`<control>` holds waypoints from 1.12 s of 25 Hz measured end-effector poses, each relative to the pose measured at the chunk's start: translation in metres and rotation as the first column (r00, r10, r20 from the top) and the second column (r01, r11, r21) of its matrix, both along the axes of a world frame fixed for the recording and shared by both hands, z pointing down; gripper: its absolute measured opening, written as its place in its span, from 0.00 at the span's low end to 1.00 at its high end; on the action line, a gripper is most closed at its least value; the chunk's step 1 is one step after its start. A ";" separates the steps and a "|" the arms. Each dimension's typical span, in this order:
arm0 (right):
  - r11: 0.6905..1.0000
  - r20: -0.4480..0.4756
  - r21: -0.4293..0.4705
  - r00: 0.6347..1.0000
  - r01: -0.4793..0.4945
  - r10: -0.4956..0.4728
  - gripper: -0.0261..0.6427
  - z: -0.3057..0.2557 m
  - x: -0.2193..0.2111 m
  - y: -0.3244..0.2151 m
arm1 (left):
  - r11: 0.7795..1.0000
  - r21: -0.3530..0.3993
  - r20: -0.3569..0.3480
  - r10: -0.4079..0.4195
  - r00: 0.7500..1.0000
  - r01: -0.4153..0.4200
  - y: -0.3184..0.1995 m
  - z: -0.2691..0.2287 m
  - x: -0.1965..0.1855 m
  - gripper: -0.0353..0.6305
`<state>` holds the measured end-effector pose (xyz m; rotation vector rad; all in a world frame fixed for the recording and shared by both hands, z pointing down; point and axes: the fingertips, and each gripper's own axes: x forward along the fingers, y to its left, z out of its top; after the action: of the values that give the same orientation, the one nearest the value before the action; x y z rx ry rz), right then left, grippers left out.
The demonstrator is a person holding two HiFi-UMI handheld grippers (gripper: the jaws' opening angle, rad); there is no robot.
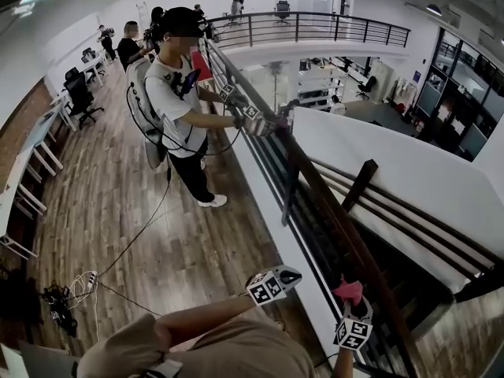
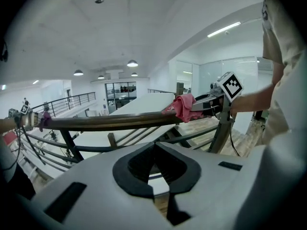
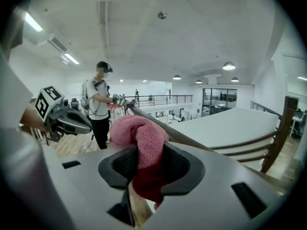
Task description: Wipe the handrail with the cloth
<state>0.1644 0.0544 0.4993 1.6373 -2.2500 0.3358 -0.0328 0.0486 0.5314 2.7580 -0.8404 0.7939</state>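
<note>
Right gripper view: the right gripper [image 3: 144, 166] pinches the cloth [image 3: 139, 133] on the handrail [image 3: 183, 135], which runs ahead (left gripper [image 2: 154, 150], jaws pressed together, hangs aside).

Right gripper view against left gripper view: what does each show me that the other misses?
Only the right gripper view: the pink cloth clamped between the right gripper's own jaws, and the left gripper seen from outside, off the rail. Only the left gripper view: the left gripper's jaws together with nothing between them, and the cloth side-on, lying on the rail's top. Both: the wooden handrail and the cloth.
</note>
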 end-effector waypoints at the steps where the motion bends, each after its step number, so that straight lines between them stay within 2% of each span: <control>1: 0.999 0.003 0.022 0.999 0.032 -0.033 0.25 -0.011 -0.014 -0.005 | 1.000 0.003 -0.014 -0.018 1.000 0.018 0.000 -0.005 -0.004 0.08; 7: 0.978 0.028 0.127 0.985 0.168 -0.172 0.25 -0.063 -0.069 -0.017 | 0.993 0.049 -0.090 -0.102 0.991 0.107 0.004 -0.041 -0.019 0.08; 13: 0.962 0.035 0.144 0.970 0.231 -0.239 0.25 -0.070 -0.105 -0.017 | 0.980 0.072 -0.136 -0.175 0.975 0.186 0.006 -0.061 -0.050 0.08; 18: 0.963 0.037 0.135 0.970 0.234 -0.241 0.25 -0.068 -0.100 -0.013 | 0.975 0.071 -0.140 -0.201 0.969 0.213 0.010 -0.060 -0.058 0.08; 24: 0.972 0.042 0.130 0.979 0.194 -0.201 0.25 -0.058 -0.077 -0.006 | 0.975 0.066 -0.138 -0.200 0.970 0.210 0.010 -0.048 -0.050 0.08; 28: 0.981 0.053 0.123 0.986 0.149 -0.156 0.25 -0.052 -0.061 0.000 | 0.980 0.032 -0.190 -0.188 0.964 0.198 0.005 -0.049 -0.037 0.08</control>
<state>0.1038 0.0540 0.4474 1.5169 -2.4680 0.2217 -0.0693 0.0541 0.4819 2.6854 -1.0818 0.4776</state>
